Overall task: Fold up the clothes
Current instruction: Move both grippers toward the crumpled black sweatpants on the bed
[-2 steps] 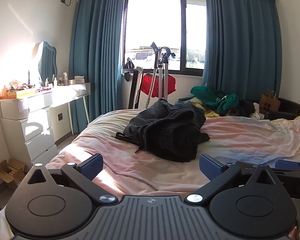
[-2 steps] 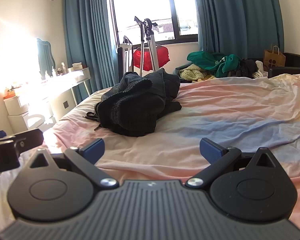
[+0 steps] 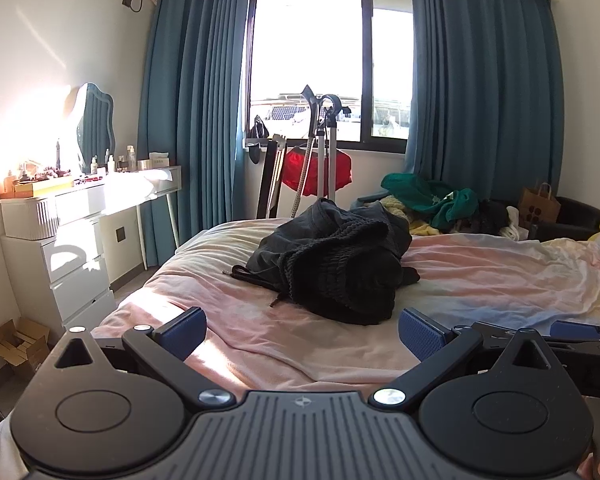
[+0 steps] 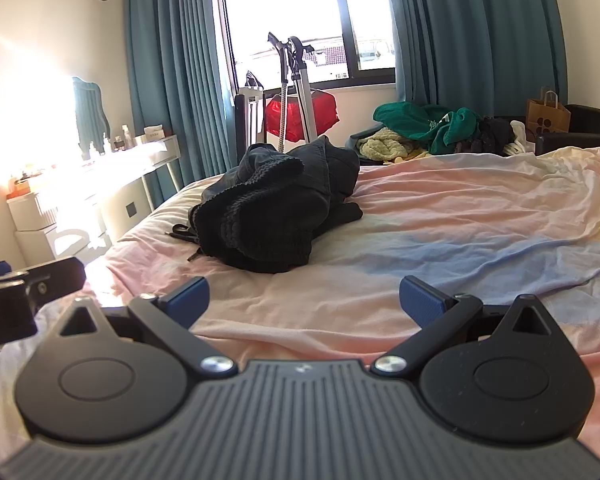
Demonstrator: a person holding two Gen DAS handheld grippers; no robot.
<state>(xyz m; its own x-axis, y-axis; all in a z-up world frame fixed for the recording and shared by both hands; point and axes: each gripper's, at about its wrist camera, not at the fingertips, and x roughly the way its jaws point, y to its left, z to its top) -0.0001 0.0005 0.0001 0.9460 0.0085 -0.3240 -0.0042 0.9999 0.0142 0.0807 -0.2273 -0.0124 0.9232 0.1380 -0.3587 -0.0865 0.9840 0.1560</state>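
A crumpled heap of dark grey and black clothes [image 3: 336, 264] with a loose drawstring lies on the pink and blue bed sheet [image 3: 480, 280]; it also shows in the right wrist view [image 4: 276, 216]. My left gripper [image 3: 302, 330] is open and empty, held above the near part of the bed, short of the heap. My right gripper [image 4: 304, 300] is open and empty too, short of the heap and to its right. The left gripper's body [image 4: 24, 296] shows at the left edge of the right wrist view.
A white dresser [image 3: 72, 256] with a mirror and bottles stands left of the bed. A garment steamer stand [image 3: 324, 152] and a red item are by the window. A pile of green and yellow clothes [image 3: 432, 200] and a paper bag [image 3: 538, 204] lie beyond the bed.
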